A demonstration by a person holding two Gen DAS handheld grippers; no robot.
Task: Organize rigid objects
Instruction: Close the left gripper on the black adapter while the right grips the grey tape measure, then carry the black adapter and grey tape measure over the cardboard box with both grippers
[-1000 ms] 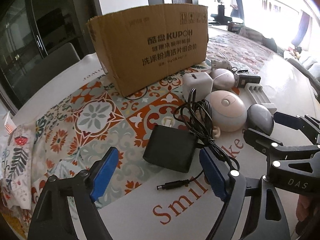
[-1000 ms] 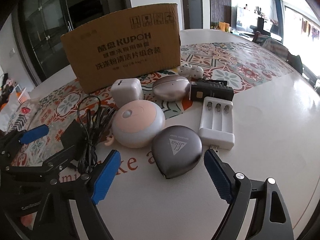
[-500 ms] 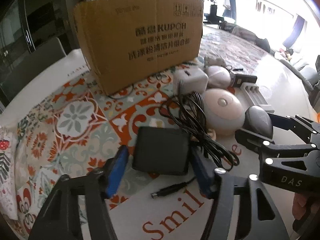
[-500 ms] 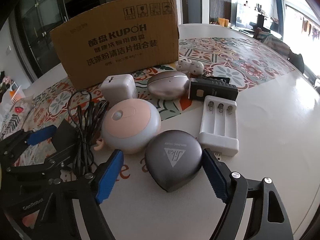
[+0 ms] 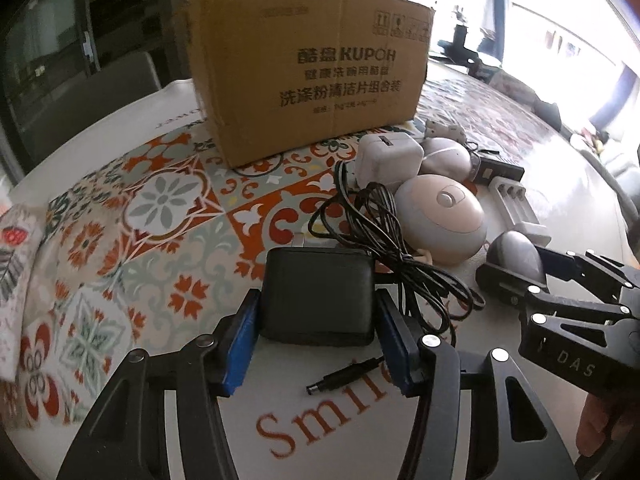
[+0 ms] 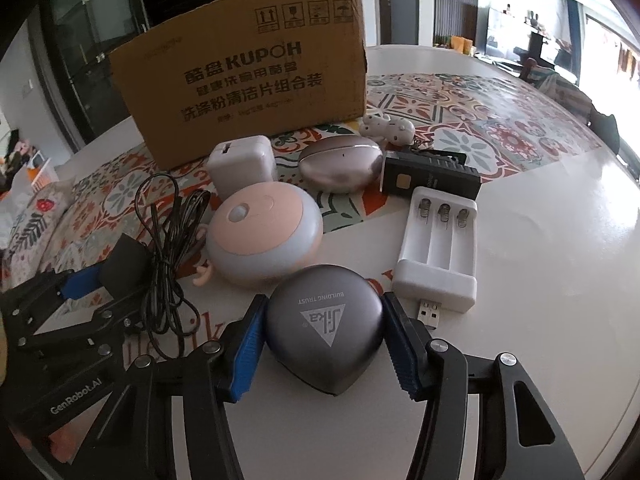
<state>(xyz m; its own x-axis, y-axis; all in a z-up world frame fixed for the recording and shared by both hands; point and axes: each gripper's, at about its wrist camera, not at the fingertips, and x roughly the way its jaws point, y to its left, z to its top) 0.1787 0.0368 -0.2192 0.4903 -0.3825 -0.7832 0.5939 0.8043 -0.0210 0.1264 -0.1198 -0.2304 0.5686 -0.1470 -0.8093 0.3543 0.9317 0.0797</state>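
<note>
A black power adapter (image 5: 320, 292) lies on the table with its tangled cable (image 5: 384, 240) beside it. My left gripper (image 5: 319, 302) has its blue pads pressed on the adapter's two sides. A grey rounded case with a white triangle logo (image 6: 316, 344) lies near the table's front edge. My right gripper (image 6: 325, 308) is closing on it, with both pads against its flanks. Behind stands a tall cardboard box (image 6: 248, 80).
A pink round device (image 6: 260, 236), a white battery charger (image 6: 440, 248), a white plug cube (image 6: 240, 164), a rose oval case (image 6: 340, 164), a black box (image 6: 432, 180) and a small white figurine (image 6: 386, 128) crowd the patterned mat (image 5: 160, 200). A floral cloth (image 5: 16, 240) lies far left.
Both grippers have moved forward and narrowed their jaws. The left now clamps the black adapter, and the right now clamps the grey case. Nothing else on the table has shifted.
</note>
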